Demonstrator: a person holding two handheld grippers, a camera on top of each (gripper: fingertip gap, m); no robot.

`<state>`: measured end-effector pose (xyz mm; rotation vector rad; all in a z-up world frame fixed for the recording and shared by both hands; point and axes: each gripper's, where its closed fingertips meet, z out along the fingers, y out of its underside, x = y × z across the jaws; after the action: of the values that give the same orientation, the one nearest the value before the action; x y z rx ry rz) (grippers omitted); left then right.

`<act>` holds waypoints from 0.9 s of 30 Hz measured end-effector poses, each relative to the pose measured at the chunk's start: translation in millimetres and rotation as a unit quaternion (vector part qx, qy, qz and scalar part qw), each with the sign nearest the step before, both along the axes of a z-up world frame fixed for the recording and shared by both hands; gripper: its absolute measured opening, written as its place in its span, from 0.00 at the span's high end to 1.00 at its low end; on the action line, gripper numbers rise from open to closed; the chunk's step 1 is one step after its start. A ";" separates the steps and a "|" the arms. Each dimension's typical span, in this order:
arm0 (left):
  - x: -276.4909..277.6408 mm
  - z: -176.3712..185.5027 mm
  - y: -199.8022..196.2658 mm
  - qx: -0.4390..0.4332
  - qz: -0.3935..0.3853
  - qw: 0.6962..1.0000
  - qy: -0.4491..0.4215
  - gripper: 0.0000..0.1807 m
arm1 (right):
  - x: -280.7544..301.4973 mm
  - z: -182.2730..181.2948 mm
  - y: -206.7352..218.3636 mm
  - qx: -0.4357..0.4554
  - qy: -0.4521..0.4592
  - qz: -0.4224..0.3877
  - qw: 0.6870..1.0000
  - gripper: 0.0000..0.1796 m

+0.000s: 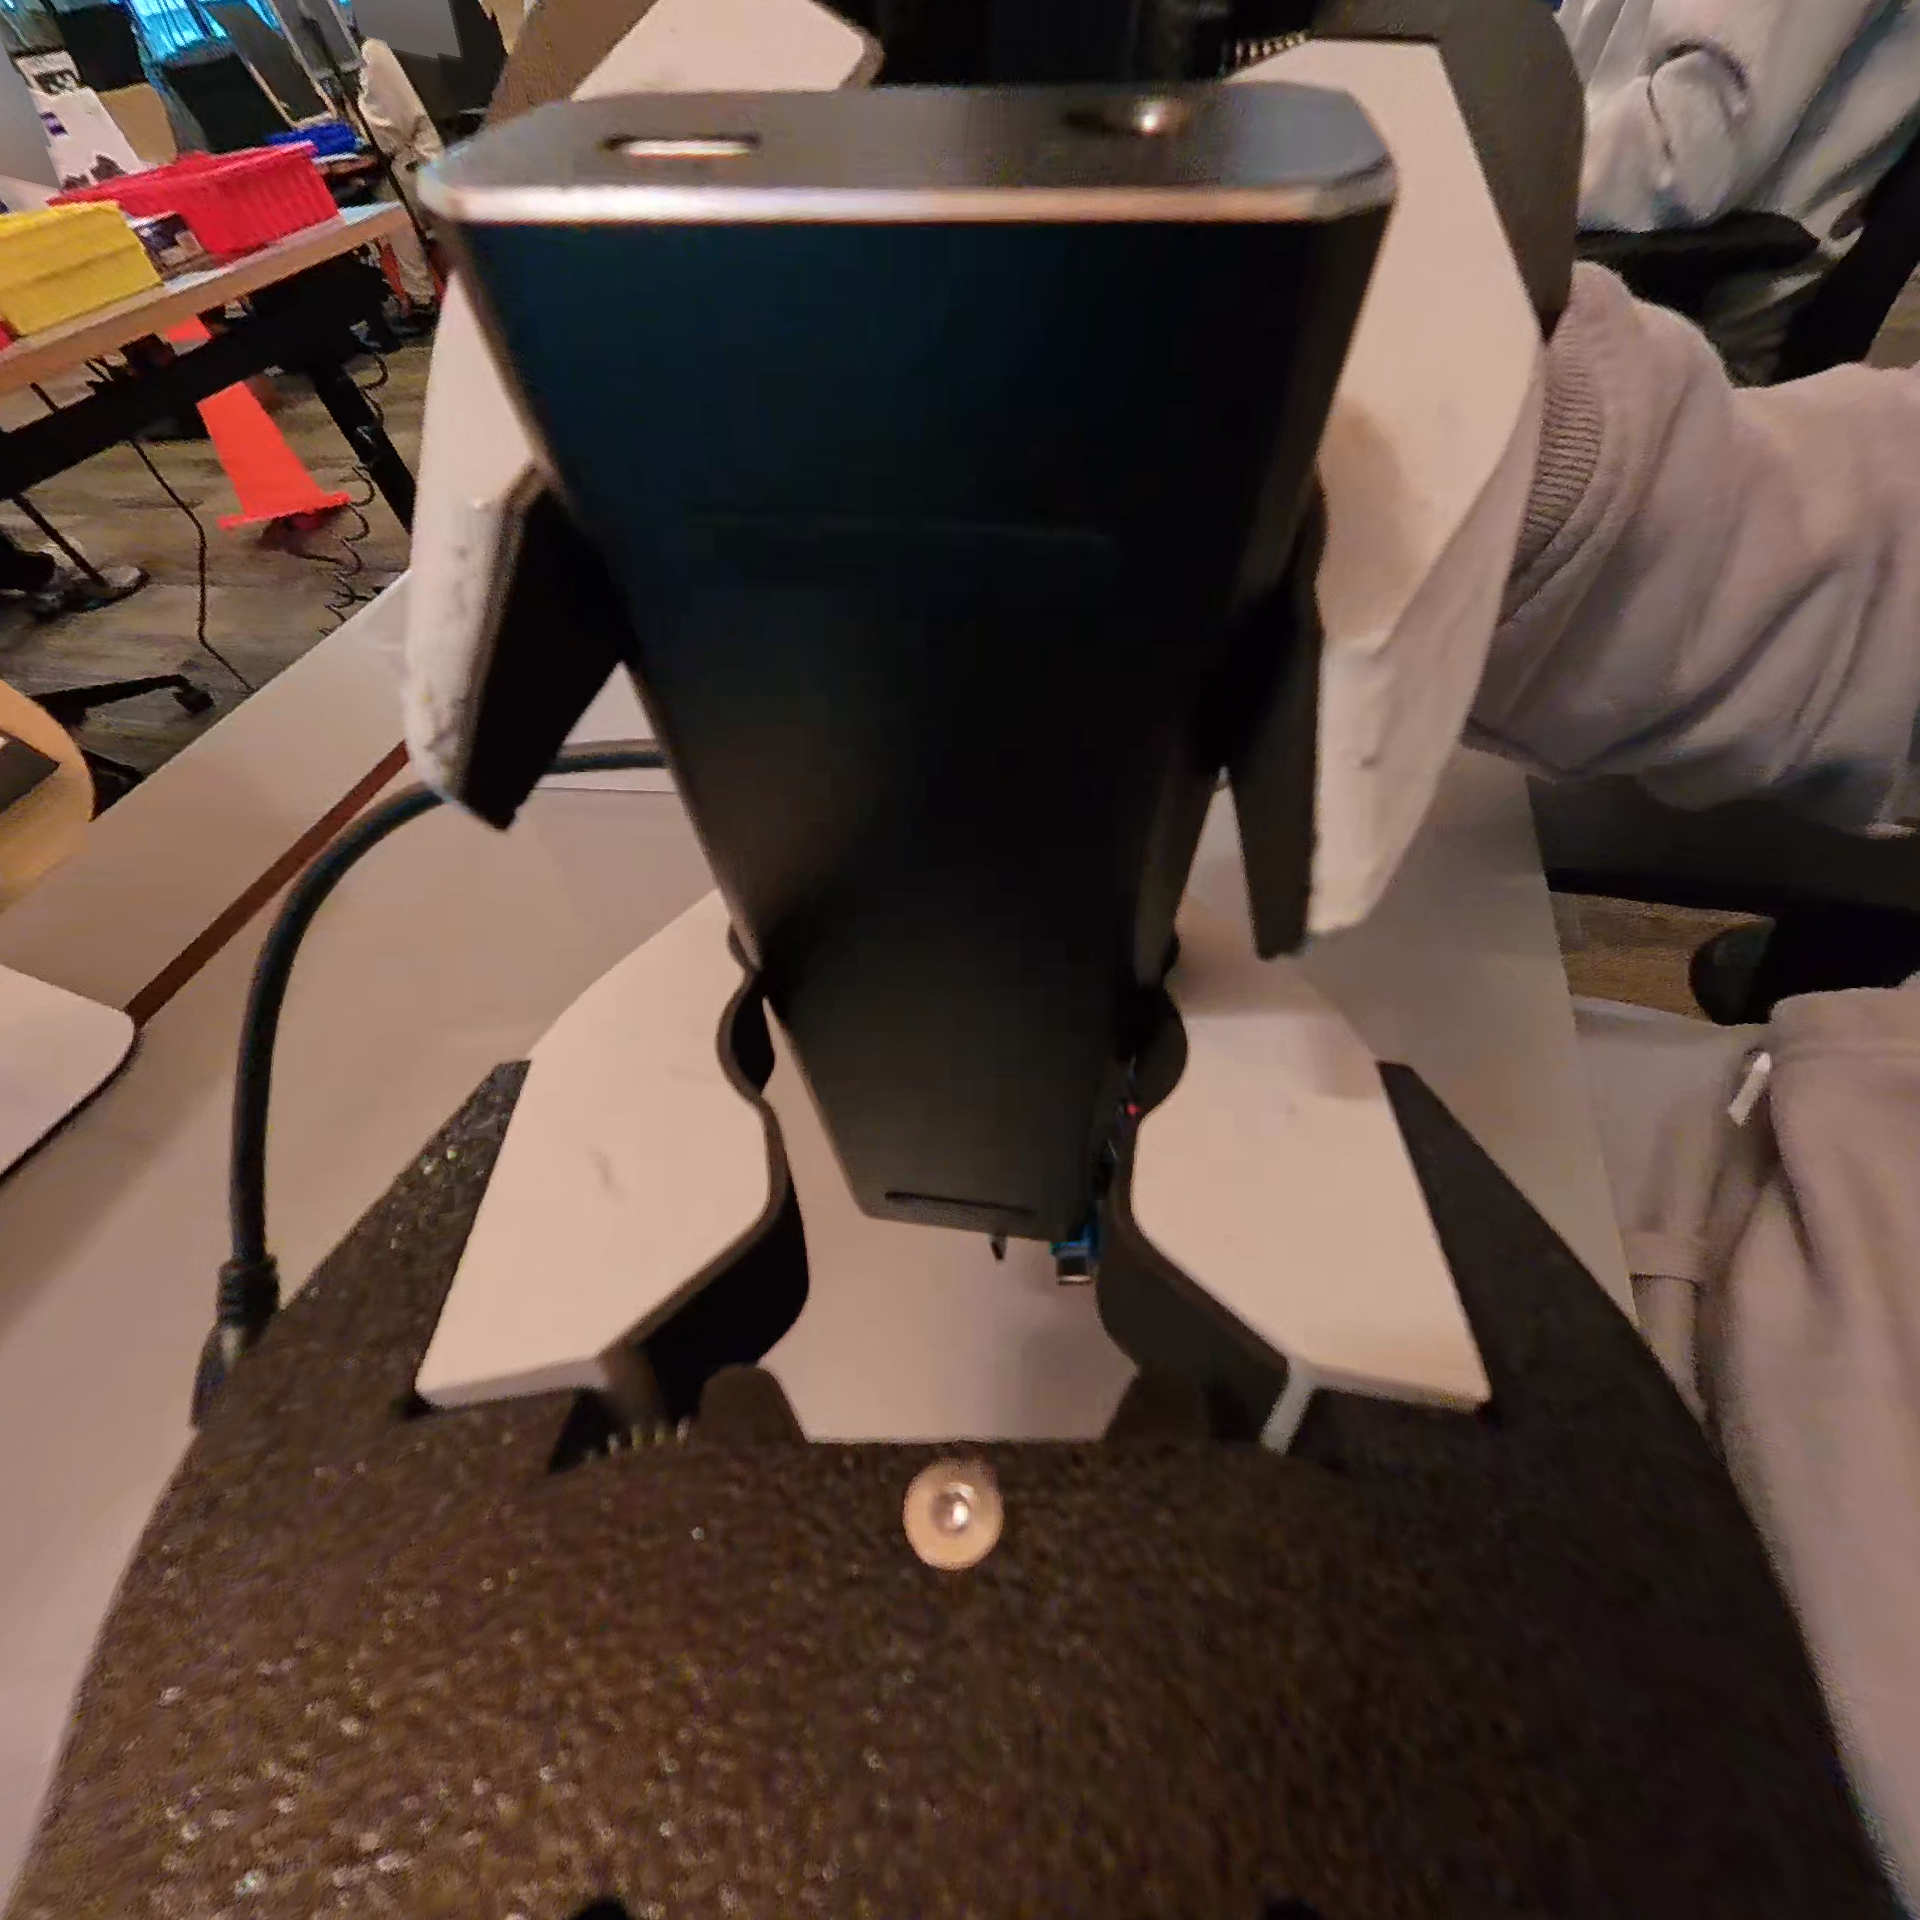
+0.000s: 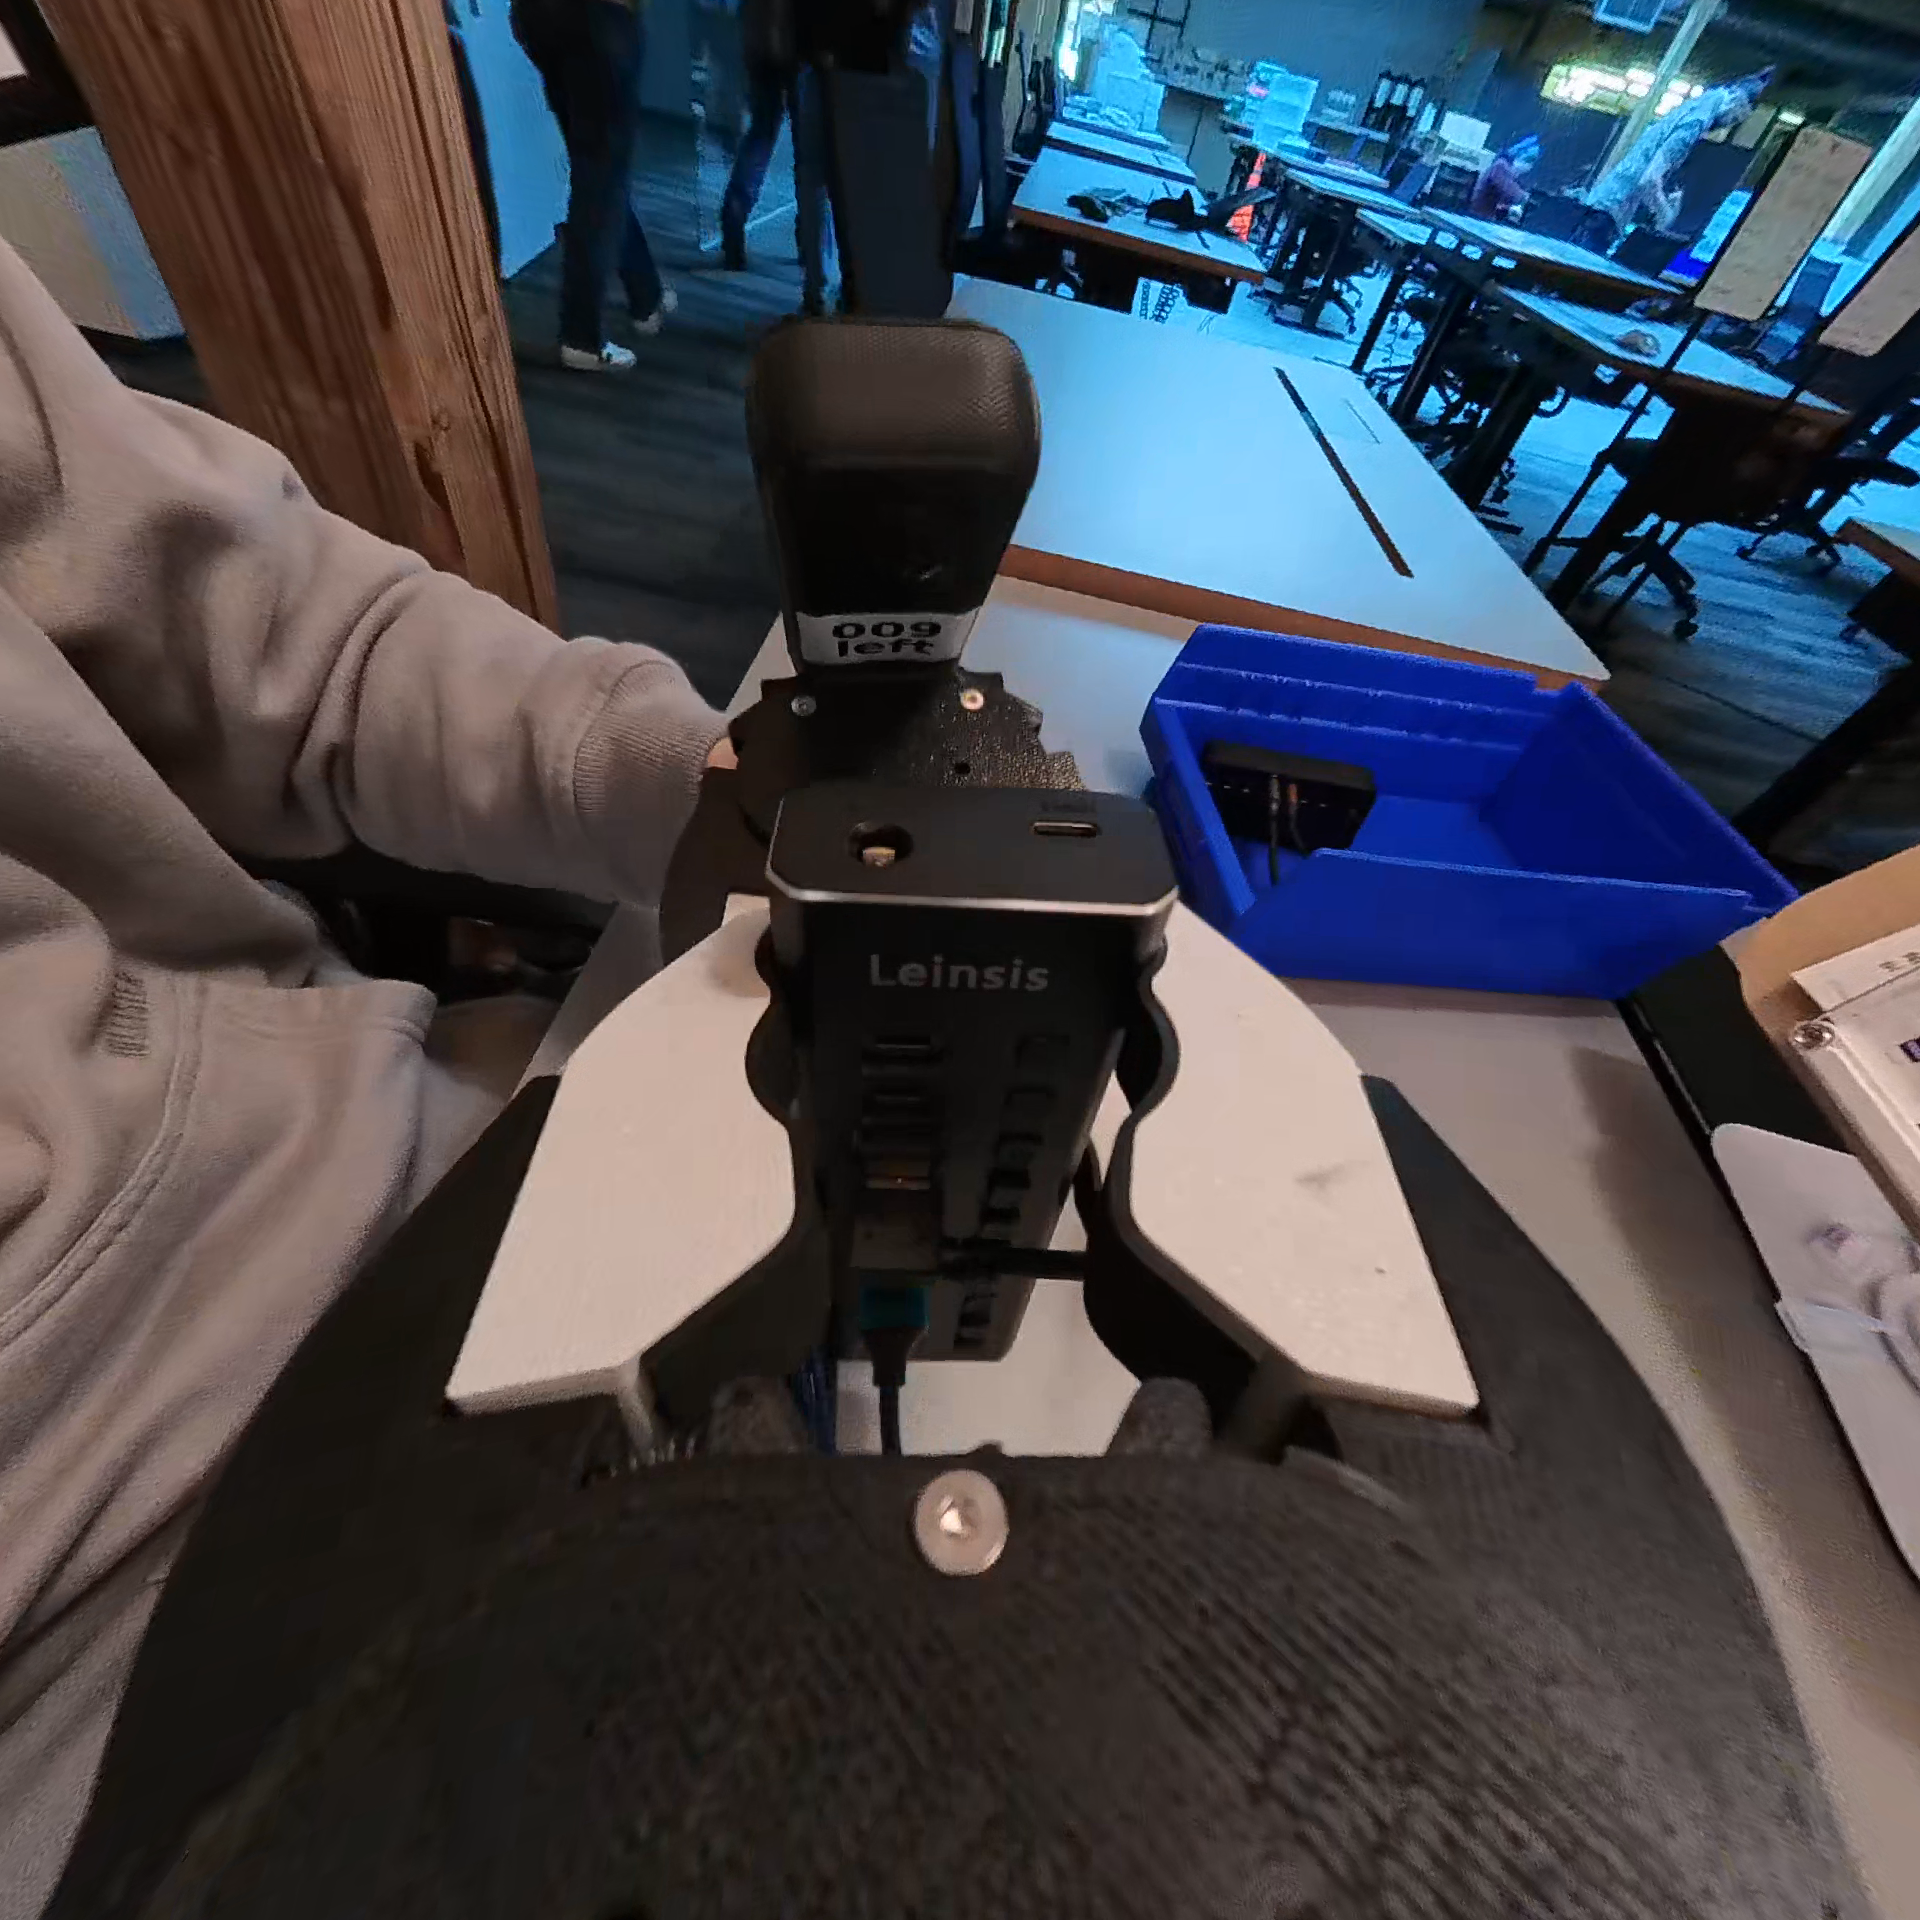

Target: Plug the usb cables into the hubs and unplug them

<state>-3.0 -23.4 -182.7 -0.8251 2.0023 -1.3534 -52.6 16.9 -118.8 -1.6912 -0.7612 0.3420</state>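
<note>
- Long black metal USB hub (image 2: 961, 1091): pinched between both grippers, long axis running along the fingers.
- Right gripper (image 2: 961, 1049): closed on hub sides; blue-tipped plug (image 2: 888, 1320) seated nearest it.
- Left gripper (image 1: 951, 1029): clamped likewise, opposite face.

Black USB hub (image 2: 961, 1091), elongated box with a silver-edged end cap, is held off the surface, clamped from both ends. Its port face, seen in the right wrist view, carries two columns of ports. A black cable (image 2: 890, 1392) with a blue-tipped plug sits in a port at the near end. A second black cable (image 1: 255, 1049) curves over the surface at left.
</note>
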 end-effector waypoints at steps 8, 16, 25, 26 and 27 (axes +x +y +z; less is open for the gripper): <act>5.5 -16.8 6.9 -0.023 0.025 0.999 -0.007 0.64 | 3.3 -20.1 8.9 -0.034 -0.047 -0.008 0.998 0.66; 7.4 -19.1 40.7 -0.067 0.103 0.988 -0.094 0.64 | 44.3 -13.7 7.9 -0.047 0.070 -0.162 0.983 0.61; -7.6 -18.0 51.7 -0.054 0.076 0.981 -0.169 0.65 | 19.4 -53.7 -4.6 -0.223 0.373 -0.123 0.892 0.73; -8.7 -18.5 50.5 -0.041 0.073 0.980 -0.182 0.65 | 12.6 -54.7 -3.9 -0.239 0.394 -0.105 0.881 0.74; -10.3 -20.1 48.1 -0.027 0.065 0.980 -0.186 0.65 | 7.5 -55.5 -3.1 -0.252 0.412 -0.090 0.871 0.75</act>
<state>-13.3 24.7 -202.8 -0.6568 1.6027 -1.3757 -45.1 13.8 -174.3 -1.8304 0.1465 1.1167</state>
